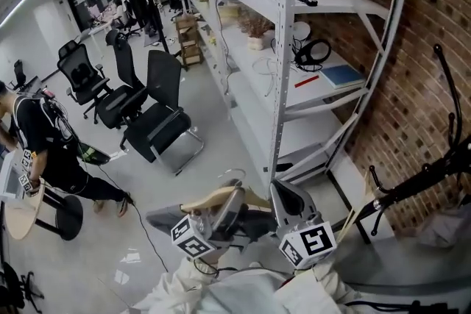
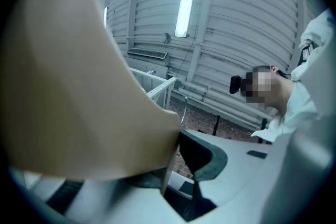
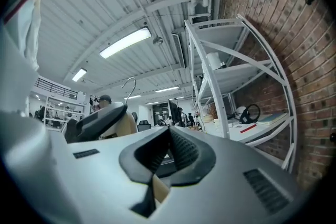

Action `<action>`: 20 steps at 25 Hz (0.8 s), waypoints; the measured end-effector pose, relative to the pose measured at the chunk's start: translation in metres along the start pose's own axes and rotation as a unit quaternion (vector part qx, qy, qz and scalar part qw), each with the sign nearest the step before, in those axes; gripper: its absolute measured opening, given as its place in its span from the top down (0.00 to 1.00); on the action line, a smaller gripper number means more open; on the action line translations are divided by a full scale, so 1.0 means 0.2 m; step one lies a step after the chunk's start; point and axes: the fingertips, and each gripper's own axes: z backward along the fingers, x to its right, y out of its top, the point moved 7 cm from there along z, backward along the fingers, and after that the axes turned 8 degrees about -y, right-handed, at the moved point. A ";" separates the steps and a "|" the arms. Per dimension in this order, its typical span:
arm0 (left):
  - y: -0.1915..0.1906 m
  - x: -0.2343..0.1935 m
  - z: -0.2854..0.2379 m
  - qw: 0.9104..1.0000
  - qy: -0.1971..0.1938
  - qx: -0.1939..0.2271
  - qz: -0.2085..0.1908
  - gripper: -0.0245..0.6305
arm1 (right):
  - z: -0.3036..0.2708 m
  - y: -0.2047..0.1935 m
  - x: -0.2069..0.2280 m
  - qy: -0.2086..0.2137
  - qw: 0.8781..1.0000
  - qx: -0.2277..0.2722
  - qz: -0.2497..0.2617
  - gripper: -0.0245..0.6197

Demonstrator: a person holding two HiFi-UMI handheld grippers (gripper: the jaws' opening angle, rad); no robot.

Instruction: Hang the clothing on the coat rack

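The wooden hanger (image 1: 213, 196) lies low in the middle of the head view, between the two grippers. Its long axis runs across the picture from left to right, with a slight arch. It is pale tan and smooth. In the right gripper view its metal hook (image 3: 128, 86) stands upward above the wood (image 3: 127, 124).

The clothing (image 1: 163, 218) shows only as a grey flat piece under the left end of the hanger. So little of it is visible that I cannot tell its shape or which way it hangs.

The left gripper (image 1: 221, 208) has its jaws wide, and the broad tan wood (image 2: 79, 86) fills the space between them and touches the jaw that is visible (image 2: 176, 139).

The right gripper (image 1: 285, 196) has its jaws narrow (image 3: 168, 139). They are closed on a tan wooden piece low between them. In the head view this is the right end of the hanger.

The black coat rack (image 1: 434, 165) stands at the right, in front of the brick wall (image 1: 434, 4). It is well apart from the hanger. The white shelf (image 1: 280, 55) rises just behind the grippers.
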 end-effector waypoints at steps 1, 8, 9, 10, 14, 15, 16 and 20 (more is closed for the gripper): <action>-0.02 -0.03 -0.03 1.000 -0.006 -0.004 0.007 0.79 | 0.00 0.00 0.03 -0.011 1.000 0.000 0.001 0.92; -0.13 -0.17 -0.22 0.998 -0.042 -0.025 0.040 0.79 | 0.00 0.02 0.22 -0.061 0.998 0.004 0.007 0.92; -0.14 -0.19 -0.24 0.997 -0.050 -0.029 0.048 0.79 | 0.00 0.03 0.24 -0.072 0.997 0.005 0.008 0.92; -0.15 -0.20 -0.27 0.996 -0.058 -0.033 0.056 0.79 | 0.01 0.03 0.25 -0.084 0.996 0.007 0.009 0.92; -0.21 -0.25 -0.35 0.990 -0.089 -0.051 0.092 0.79 | 0.05 0.04 0.31 -0.136 0.990 0.013 0.014 0.92; -0.22 -0.26 -0.38 0.988 -0.099 -0.056 0.101 0.79 | 0.07 0.05 0.31 -0.150 0.988 0.015 0.016 0.92; -0.23 -0.27 -0.41 0.986 -0.109 -0.060 0.111 0.79 | 0.08 0.06 0.32 -0.165 0.986 0.017 0.019 0.92; -0.28 -0.28 -0.50 0.972 -0.155 -0.082 0.156 0.79 | 0.15 0.10 0.33 -0.235 0.971 0.026 0.028 0.92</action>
